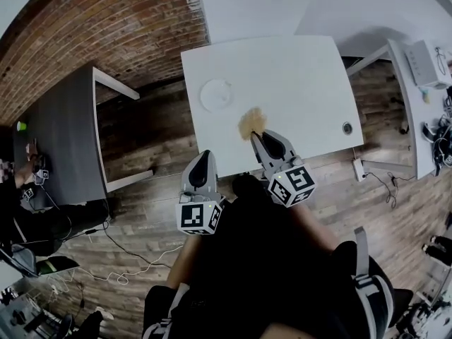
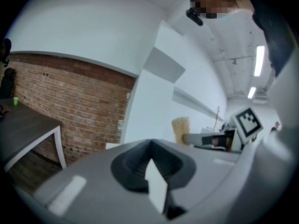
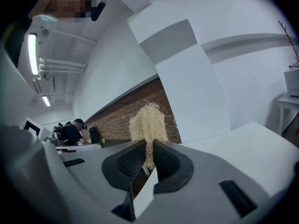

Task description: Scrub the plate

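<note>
Head view: a plate [image 1: 215, 94] lies on the white table [image 1: 304, 83]. Near it, to its right, the right gripper [image 1: 263, 138] holds a straw scrubber [image 1: 251, 123], likely readied for scrubbing. The left gripper [image 1: 200, 171] waits off the table's near edge.
Left gripper view: jaws together, empty.
Right gripper view: jaws pinch the scrubber.

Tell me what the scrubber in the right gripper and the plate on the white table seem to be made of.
The scrubber: pale straw-coloured loose fibres, tangled and matt, probably a plant fibre; strands stick out at the edges. The plate: white and smooth with a faint rim; ceramic or plastic, too small to tell.
</note>
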Tool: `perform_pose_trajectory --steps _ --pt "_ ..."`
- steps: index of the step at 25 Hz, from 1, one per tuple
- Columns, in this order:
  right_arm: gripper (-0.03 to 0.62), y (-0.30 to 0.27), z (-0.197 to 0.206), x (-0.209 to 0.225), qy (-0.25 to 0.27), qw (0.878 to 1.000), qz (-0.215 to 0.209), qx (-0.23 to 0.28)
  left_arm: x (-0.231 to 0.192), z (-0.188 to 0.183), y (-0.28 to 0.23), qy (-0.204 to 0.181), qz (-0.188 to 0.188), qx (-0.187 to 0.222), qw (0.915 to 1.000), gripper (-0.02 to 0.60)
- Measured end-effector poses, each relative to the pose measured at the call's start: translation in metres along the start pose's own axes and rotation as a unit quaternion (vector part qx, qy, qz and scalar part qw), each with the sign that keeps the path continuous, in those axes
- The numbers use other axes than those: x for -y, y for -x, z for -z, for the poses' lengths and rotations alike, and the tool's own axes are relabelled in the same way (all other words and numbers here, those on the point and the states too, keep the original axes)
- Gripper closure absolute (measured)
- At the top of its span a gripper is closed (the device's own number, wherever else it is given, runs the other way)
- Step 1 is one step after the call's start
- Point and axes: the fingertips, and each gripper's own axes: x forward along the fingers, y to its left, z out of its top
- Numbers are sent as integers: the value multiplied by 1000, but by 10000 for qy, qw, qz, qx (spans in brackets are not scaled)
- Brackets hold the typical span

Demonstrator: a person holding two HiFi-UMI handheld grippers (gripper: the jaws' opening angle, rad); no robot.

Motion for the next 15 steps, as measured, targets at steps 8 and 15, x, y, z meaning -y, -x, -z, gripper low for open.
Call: perform_pose_trajectory --steps 8,15 --pt "553 -32 1 30 -52 9992 -213 -334 -11 -7 -40 77 -312 -6 9995 578" --pt "553 -82 23 49 61 9972 -91 -745 -46 4 -80 222 -286 -58 9993 578"
